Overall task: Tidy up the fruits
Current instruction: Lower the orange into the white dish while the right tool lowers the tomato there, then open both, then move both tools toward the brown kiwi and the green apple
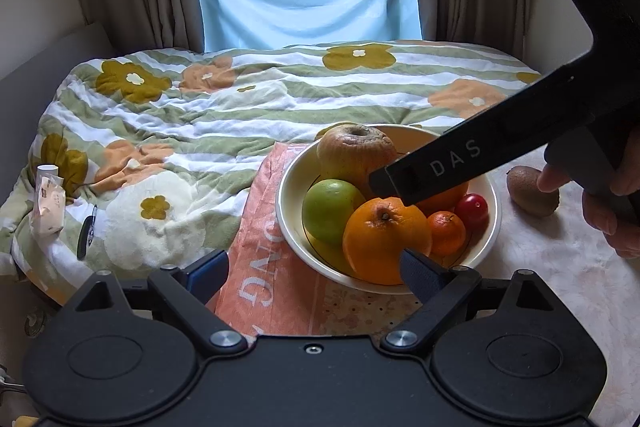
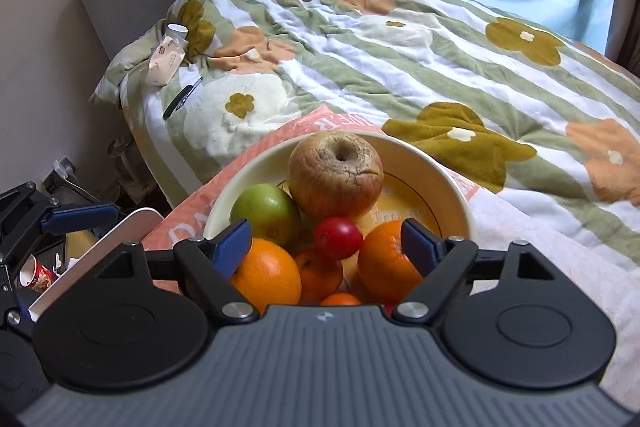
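a cream bowl (image 2: 452, 183) sits on an orange printed cloth (image 1: 276, 291) at the near edge of a bed covered by a striped, flowered quilt (image 2: 360, 59). in it a wrinkled brownish apple (image 2: 335, 174) lies at the back with its hollow up, a green apple (image 2: 266, 213) beside it on the left, a small red fruit (image 2: 338, 237) in the middle, a large orange (image 2: 268, 277) at front left, another orange (image 2: 384, 259) at front right and small mandarins (image 2: 318, 275) between them. a kiwi (image 1: 532, 191) lies outside the bowl on a pale cover, just beside a hand (image 1: 612, 195) that grips the right tool's handle.

the right tool (image 2: 326, 245) hangs over the bowl, its blue pads (image 2: 232, 247) spread apart above the oranges and closed on nothing. the left tool (image 1: 316, 267) stands at the bowl's near rim, fingers wide, nothing between them.

the bowl's back half is partly bare. a crumpled packet (image 2: 166, 61) lies far off on the quilt's left.
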Motion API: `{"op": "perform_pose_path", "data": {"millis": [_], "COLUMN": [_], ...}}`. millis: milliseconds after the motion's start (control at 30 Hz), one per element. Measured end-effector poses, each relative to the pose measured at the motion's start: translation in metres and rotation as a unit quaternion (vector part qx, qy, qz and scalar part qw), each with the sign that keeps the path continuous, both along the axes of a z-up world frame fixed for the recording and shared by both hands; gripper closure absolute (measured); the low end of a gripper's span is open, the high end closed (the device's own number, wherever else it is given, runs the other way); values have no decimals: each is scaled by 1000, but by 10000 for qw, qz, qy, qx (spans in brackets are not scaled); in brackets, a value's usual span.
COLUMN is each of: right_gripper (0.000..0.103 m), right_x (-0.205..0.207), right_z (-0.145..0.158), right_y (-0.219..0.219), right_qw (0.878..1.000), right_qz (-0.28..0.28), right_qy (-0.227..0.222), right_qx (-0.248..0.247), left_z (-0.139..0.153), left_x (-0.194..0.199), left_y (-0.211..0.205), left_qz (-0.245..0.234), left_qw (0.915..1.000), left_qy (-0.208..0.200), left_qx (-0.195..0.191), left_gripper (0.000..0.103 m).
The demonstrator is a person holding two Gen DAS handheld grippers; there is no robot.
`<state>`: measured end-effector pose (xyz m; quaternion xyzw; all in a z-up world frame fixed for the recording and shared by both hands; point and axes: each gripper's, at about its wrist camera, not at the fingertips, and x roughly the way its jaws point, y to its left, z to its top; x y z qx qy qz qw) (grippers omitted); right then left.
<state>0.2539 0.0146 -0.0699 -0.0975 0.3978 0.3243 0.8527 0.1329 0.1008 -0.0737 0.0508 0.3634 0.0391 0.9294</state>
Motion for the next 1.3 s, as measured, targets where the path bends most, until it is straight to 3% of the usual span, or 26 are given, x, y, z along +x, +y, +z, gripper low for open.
{"op": "perform_pose_path", "data": {"millis": [500, 800, 1067, 1300], "right_gripper": [3, 0, 0, 0], "right_x": [-54, -103, -136, -147], "right_z": [47, 69, 71, 58], "right_y": [-59, -127, -196, -247], "right_qw": [9986, 9941, 9880, 9806], "right_qz": [-372, -910, -1423, -1901], "right_qy": [-360, -562, -603, -476], "right_qx": [67, 164, 12, -76], "left_z": [38, 55, 62, 55], "left_x": [-43, -70, -83, -67], "left_y": [-34, -67, -110, -144], "left_qz": [-10, -156, -539, -970], "left_qw": [9992, 9984, 9967, 9940], "left_qy": [-402, -540, -600, -511], "left_qx": [-22, -43, -37, 37], "left_gripper": [8, 4, 3, 3]}}
